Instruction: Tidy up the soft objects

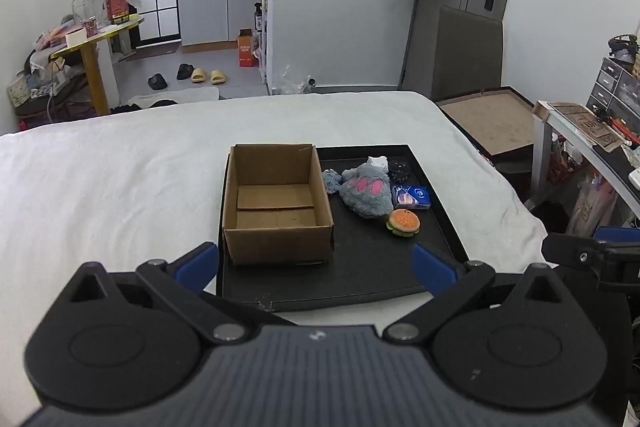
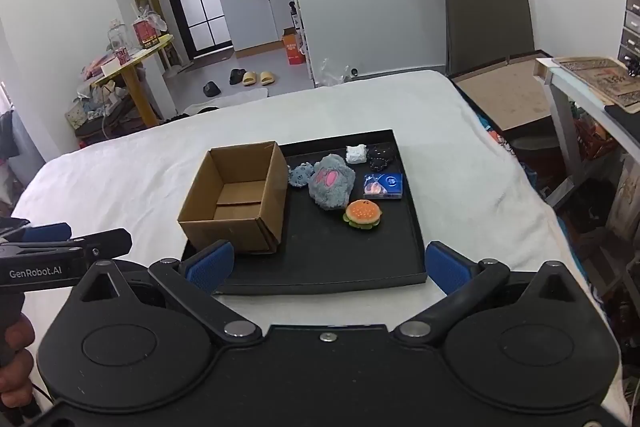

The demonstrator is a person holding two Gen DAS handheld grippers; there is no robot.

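An open, empty cardboard box (image 1: 276, 203) (image 2: 236, 197) stands on the left part of a black tray (image 1: 360, 275) (image 2: 340, 263) on a white bed. Right of it lie a grey plush paw with pink pads (image 1: 366, 193) (image 2: 331, 185), a small blue-grey plush (image 1: 331, 181) (image 2: 301, 175), a burger toy (image 1: 403, 223) (image 2: 363, 214), a white soft piece (image 1: 378, 161) (image 2: 356, 153), a black beaded item (image 1: 400, 169) (image 2: 380, 155) and a blue packet (image 1: 412, 197) (image 2: 383, 185). My left gripper (image 1: 316, 267) and right gripper (image 2: 328, 267) are open and empty, near the tray's front edge.
The white bed (image 1: 120, 179) surrounds the tray. A brown board (image 1: 492, 123) and a desk with clutter (image 1: 588, 135) stand to the right. A yellow table (image 1: 92, 39) and slippers (image 1: 208, 75) are beyond the bed. The right gripper shows at the left view's right edge (image 1: 592, 259).
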